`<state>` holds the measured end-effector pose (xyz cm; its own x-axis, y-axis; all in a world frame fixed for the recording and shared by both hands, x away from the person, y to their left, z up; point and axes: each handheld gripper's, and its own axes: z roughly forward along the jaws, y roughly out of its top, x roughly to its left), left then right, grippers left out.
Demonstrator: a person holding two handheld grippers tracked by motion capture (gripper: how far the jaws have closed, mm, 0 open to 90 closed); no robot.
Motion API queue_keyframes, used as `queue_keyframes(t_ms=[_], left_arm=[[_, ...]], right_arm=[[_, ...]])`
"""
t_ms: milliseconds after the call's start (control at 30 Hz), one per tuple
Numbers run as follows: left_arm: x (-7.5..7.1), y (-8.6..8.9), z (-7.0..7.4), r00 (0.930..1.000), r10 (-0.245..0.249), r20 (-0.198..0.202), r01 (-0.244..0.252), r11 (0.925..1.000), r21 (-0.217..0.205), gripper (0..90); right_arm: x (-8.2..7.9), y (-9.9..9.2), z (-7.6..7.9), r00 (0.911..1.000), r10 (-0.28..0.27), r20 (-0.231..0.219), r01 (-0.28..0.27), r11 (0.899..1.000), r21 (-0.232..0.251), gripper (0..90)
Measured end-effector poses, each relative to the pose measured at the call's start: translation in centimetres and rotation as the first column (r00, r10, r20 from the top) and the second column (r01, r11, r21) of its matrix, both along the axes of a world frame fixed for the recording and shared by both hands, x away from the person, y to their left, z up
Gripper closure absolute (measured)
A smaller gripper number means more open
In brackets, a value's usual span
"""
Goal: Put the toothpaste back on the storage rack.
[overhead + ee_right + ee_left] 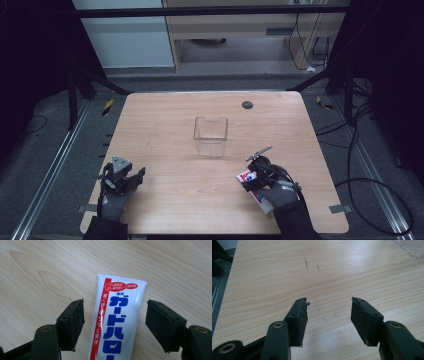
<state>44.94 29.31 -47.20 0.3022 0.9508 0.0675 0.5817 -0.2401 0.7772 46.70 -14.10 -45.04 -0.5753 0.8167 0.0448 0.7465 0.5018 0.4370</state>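
Observation:
A white toothpaste tube [117,320] with blue and red lettering lies flat on the wooden table [175,190], seen also in the high view as the tube [256,192] near the front right. My right gripper [115,315] straddles it with jaws open; gaps show on both sides, so the pads do not touch it. In the high view the right gripper [254,179] sits over the tube's flat end. My left gripper [329,315] stands open over bare wood at the front left, in the high view the left gripper [131,176].
A clear plastic box [210,136] stands upright in the middle of the table; its corner [412,247] shows in the left gripper view. A small dark round disc [247,104] lies near the far edge. Cables trail on the floor at the right.

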Motion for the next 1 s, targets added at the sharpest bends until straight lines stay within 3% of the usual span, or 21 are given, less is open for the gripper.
queue_keyframes(t_ms=[1000], left_arm=[[0.0,0.0,0.0,1.0000,0.001,0.001,-0.001,1.0000,-0.001,45.8]], right_arm=[[0.8,0.1,-2.3,0.9977,-0.020,-0.065,0.018,0.999,-0.034,32.2]])
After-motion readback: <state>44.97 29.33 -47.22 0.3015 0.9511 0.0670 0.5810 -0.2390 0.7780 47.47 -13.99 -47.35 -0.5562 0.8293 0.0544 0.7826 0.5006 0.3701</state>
